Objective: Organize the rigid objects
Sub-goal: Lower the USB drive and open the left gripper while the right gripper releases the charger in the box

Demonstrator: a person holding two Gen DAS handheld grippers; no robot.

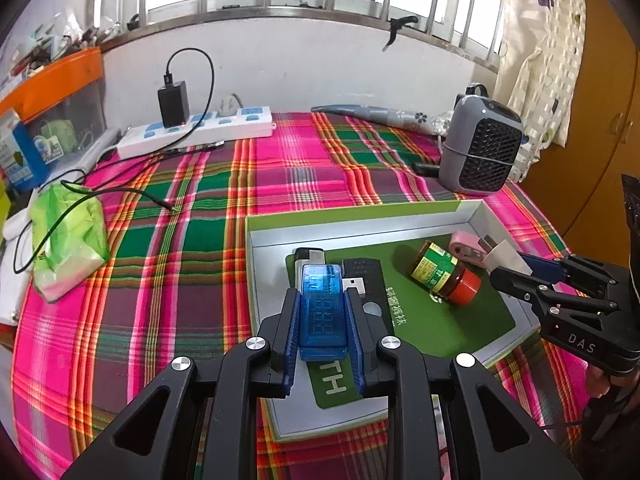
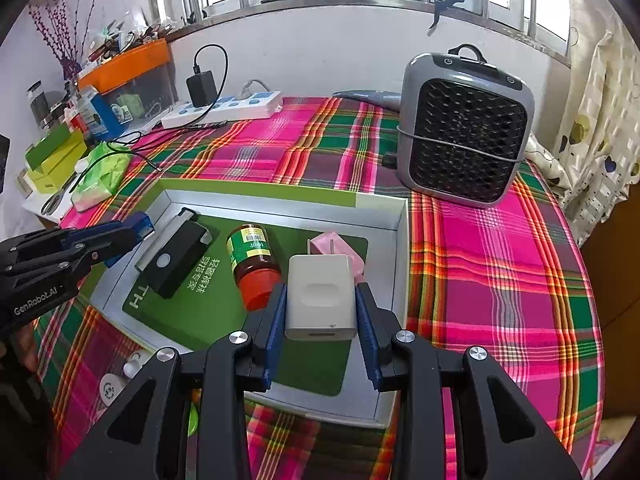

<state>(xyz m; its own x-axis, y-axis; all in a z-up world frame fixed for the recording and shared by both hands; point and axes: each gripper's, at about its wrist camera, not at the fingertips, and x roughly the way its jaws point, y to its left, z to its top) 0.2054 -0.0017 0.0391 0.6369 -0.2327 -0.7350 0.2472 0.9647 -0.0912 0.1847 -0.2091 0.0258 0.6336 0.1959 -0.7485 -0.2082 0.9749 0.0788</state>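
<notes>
The USB meter [image 1: 322, 312] is looking like clear blue glossy plastic, and the white charger [image 2: 321, 302] is showing smooth matt plastic. The little jar [image 2: 252, 258] is shining like glass, with a paper label and a red plastic lid. The box [image 2: 402, 240] is looking like smooth card, the tablecloth [image 2: 480, 272] woven plaid cloth. The fan [image 2: 466, 128] is wearing grey satin plastic.
</notes>
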